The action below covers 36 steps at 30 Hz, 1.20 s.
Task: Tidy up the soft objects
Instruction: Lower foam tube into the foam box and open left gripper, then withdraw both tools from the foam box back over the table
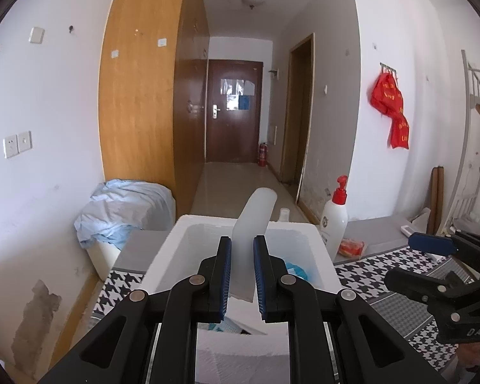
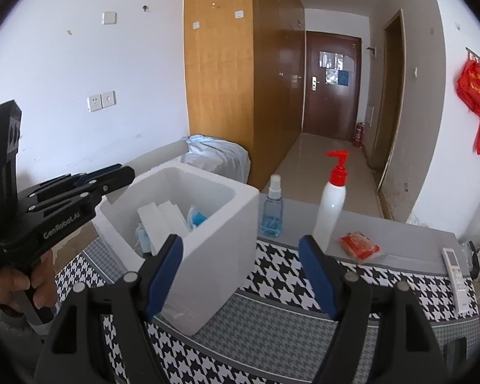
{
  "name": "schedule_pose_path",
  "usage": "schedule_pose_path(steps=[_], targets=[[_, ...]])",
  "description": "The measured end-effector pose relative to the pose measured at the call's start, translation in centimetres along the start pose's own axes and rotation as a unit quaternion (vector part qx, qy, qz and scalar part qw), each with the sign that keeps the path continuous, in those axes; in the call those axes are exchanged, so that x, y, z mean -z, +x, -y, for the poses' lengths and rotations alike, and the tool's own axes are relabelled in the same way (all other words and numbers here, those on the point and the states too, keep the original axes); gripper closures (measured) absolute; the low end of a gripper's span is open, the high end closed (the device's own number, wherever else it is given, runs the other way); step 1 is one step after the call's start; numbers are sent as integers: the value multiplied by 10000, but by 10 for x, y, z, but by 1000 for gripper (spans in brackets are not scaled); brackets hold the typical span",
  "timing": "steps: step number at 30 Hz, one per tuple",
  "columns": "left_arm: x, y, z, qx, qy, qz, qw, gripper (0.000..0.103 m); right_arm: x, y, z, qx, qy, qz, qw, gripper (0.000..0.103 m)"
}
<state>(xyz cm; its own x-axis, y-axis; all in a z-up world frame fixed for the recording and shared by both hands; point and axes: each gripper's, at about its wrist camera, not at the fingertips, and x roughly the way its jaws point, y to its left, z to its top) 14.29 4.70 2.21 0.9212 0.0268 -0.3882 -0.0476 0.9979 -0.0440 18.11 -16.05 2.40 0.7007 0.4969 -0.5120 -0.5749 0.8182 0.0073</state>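
Left wrist view: left gripper [image 1: 242, 248] clamped on a white translucent soft slab [image 1: 254, 220], held upright over the open white foam box [image 1: 176, 249]. The slab's lower edge sits inside the box mouth; whether it touches anything below cannot be told.

Right wrist view: right gripper [image 2: 241, 256] spread wide, nothing between the pads, hovering over the houndstooth cloth [image 2: 272, 329] just beside the box's front corner. Box already holds white foam blocks [image 2: 163, 220] and blue soft items [image 2: 196, 217].

Behind it, on the grey tabletop [image 2: 400, 243]: blue spray bottle [image 2: 273, 208], red-pump white bottle [image 2: 331, 201], red packet [image 2: 360, 245], remote [image 2: 456, 275] at the right edge.
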Motion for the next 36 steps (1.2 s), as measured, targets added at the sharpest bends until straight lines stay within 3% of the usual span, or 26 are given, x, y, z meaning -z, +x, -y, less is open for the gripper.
schedule_pose_path(steps=[11, 13, 15, 21, 36], targets=[[0, 21, 11, -173, 44, -213, 9996, 79, 7, -7, 20, 116, 162, 16, 9998, 25], [1, 24, 11, -214, 56, -254, 9994, 71, 8, -8, 21, 120, 187, 20, 9998, 25], [2, 25, 12, -238, 40, -266, 9994, 40, 9, -9, 24, 123, 217, 30, 9997, 25], [4, 15, 15, -379, 79, -7, 9992, 4, 11, -13, 29, 110, 300, 77, 9995, 25], [4, -15, 25, -448, 142, 196, 9987, 1, 18, -41, 23, 75, 301, 298, 9991, 24]])
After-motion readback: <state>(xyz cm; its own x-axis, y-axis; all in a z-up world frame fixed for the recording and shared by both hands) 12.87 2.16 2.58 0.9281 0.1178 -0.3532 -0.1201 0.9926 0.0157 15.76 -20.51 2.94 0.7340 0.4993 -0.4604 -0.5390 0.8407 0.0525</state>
